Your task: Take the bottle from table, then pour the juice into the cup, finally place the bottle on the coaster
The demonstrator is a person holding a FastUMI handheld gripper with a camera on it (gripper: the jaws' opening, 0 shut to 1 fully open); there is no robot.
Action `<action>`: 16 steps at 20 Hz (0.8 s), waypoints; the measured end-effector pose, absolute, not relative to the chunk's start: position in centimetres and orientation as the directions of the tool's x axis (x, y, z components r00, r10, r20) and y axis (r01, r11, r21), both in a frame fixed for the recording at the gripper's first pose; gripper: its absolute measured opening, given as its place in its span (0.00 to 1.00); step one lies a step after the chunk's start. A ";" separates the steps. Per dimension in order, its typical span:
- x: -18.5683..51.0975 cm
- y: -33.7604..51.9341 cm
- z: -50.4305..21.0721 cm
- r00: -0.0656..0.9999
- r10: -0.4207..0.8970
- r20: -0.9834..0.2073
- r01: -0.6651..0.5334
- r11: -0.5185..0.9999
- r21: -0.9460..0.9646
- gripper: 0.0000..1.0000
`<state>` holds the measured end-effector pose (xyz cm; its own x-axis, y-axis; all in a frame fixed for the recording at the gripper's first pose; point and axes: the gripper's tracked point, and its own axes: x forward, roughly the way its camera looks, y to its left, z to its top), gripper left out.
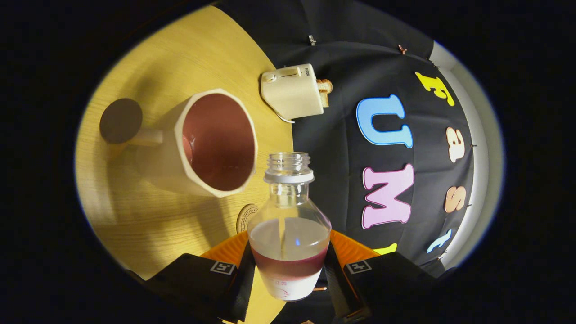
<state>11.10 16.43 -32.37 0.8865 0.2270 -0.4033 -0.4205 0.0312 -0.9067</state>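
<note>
My gripper (pixel 288 270) is shut on a clear bottle (pixel 289 229), one finger pressing each side of its body. The bottle is uncapped and holds a little dark red juice near its white label. The whole view is rolled sideways, so the bottle is tilted with its open mouth close to the rim of a cream faceted cup (pixel 211 141). The cup stands on the wooden table (pixel 148 216) and has reddish-brown juice inside. A round wooden coaster (pixel 245 218) lies on the table just beside the bottle, partly hidden by it.
A dark round disc (pixel 120 120) lies on the table beyond the cup's handle. A cream toaster (pixel 294 91) with toast in it stands at the table's far edge by the black cloth wall.
</note>
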 end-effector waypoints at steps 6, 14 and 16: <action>10.5 16.5 -33.2 0.876 0.230 -0.424 -0.416 -0.086 -0.905 0.73; 10.7 16.9 -32.4 0.867 0.258 -0.426 -0.386 -0.192 -0.902 0.73; 10.7 17.0 -32.4 0.865 0.262 -0.428 -0.380 -0.216 -0.899 0.73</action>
